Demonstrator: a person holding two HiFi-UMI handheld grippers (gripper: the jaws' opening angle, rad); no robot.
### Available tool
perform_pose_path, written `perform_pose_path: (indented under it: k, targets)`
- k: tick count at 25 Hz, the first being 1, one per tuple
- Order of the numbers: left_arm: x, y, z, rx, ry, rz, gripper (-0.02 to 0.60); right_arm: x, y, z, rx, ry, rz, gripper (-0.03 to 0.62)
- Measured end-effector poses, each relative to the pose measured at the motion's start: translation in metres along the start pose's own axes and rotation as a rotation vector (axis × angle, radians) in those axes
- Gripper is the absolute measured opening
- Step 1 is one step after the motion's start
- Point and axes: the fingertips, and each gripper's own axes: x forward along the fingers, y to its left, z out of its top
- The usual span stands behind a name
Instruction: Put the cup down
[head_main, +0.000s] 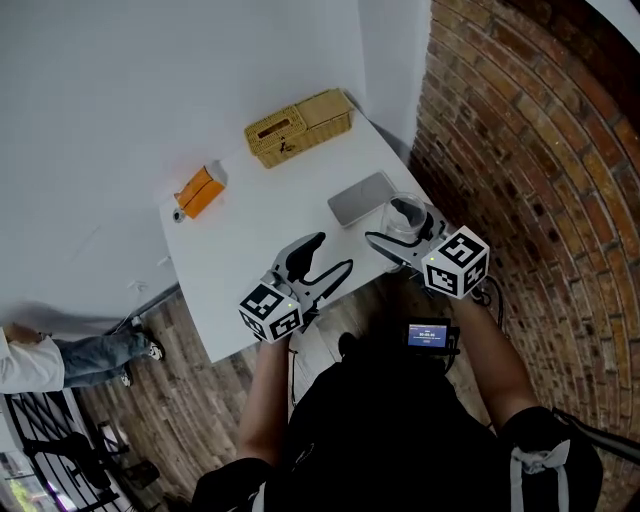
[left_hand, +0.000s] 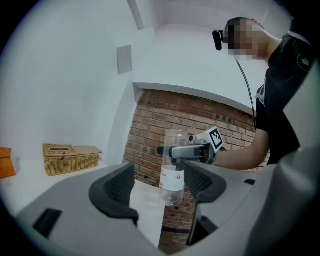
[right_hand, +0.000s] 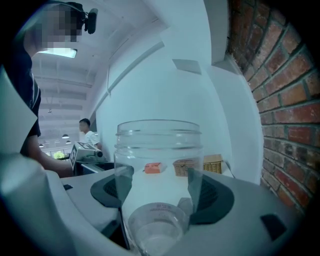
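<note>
Your right claw (right_hand: 159, 187) grips the clear cup (right_hand: 158, 145) high on its wall, jaws half-spread; it looks light, slick, crushable: squeeze gently.

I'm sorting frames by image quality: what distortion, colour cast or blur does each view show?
Head view: strong fisheye, the brick wall bows; evenly lit, sharp. Left gripper view: round dark vignette, cup sharp. Right gripper view: bluish cast, dark corners, the cup's near base slightly soft.

Black short-sleeved shirt (head_main: 400, 430). The left claw (head_main: 332, 256) and right claw (head_main: 388, 224) are grey, with black ribbed pads (left_hand: 120, 187) and black-and-white marker cubes (head_main: 270, 310).
</note>
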Motion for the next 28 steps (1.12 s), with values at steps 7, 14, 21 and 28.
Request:
perform_pose_path:
  k: [7,14,21,28]
  targets:
    - [0.012,0.016,-0.004,-0.033,0.021,0.035,0.314,0.016,-0.066,-0.016,0.030,0.034,-0.051,0.360]
    - [0.025,0.032,-0.010,-0.068,0.029,0.091,0.314,0.049,-0.142,-0.027,0.038,0.005,-0.131,0.360]
    - [0.029,0.045,-0.022,-0.105,0.033,0.134,0.314,0.094,-0.159,-0.023,-0.077,-0.032,-0.103,0.360]
    - [0.028,0.051,-0.029,-0.133,0.037,0.165,0.314,0.126,-0.156,-0.032,-0.169,-0.009,-0.052,0.360]
